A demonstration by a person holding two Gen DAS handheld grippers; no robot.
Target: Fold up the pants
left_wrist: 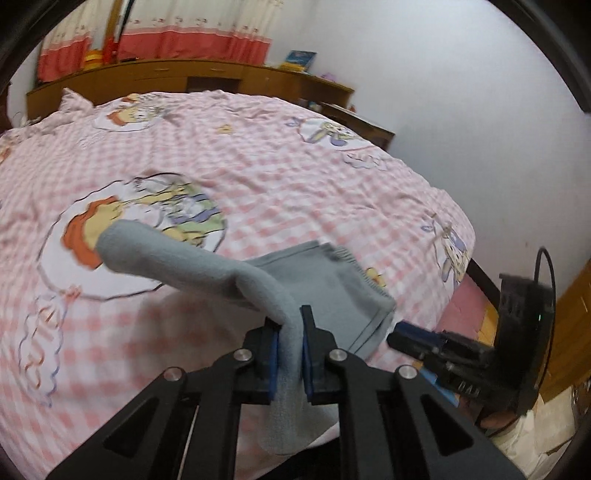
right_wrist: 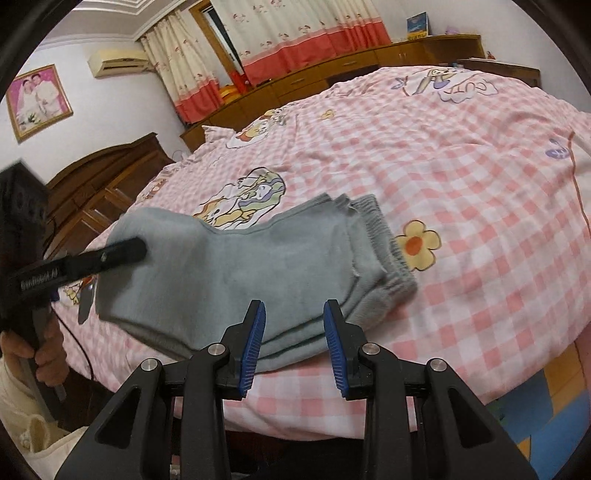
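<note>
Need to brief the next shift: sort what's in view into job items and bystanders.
Job:
- grey pants, partly folded on the bed
- left gripper, shut on a fold of the pants
- right gripper, open, above the pants' near edge

Bystanders:
- pink checked bedsheet
- curtains
- wooden cabinets
- framed photo

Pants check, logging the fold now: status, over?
Left gripper shut on grey pants, one end lifted. Right gripper open, holding nothing. Pants part-folded on checked bedspread. Nothing in the way.
</note>
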